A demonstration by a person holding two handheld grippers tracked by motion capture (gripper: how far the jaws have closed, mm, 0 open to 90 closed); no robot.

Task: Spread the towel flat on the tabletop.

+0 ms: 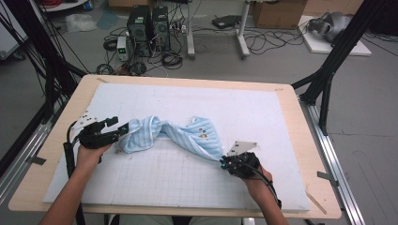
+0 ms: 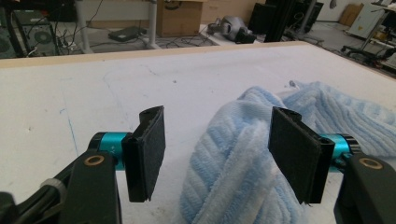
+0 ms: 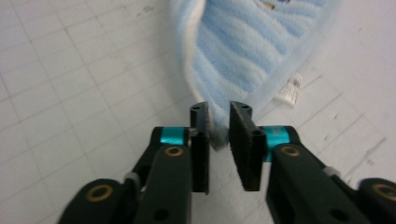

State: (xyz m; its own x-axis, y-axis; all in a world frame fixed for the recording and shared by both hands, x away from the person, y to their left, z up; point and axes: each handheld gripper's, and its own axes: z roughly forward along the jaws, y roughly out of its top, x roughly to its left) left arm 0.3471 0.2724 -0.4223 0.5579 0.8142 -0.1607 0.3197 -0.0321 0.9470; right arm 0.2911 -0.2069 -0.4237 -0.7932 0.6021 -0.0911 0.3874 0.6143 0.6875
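Note:
A light blue striped towel [image 1: 178, 133] lies twisted across the white gridded mat [image 1: 187, 187]. At the towel's left end is my left gripper [image 1: 119, 125], its jaws wide apart. In the left gripper view a bunched fold of the towel [image 2: 233, 168] sits between the jaws [image 2: 217, 140]; it lies against the right pad and a gap remains at the left pad. My right gripper [image 1: 224, 161] is at the towel's near right corner. In the right gripper view the pads [image 3: 218, 116] stand a little apart, with the towel's corner [image 3: 252, 51] reaching down between them.
The mat covers a wooden table [image 1: 305, 154] with bare edges all round. A white label [image 3: 289, 91] hangs off the towel's hem. Beyond the table are computer towers [image 1: 148, 28], cables on the floor and black frame posts [image 1: 328, 70].

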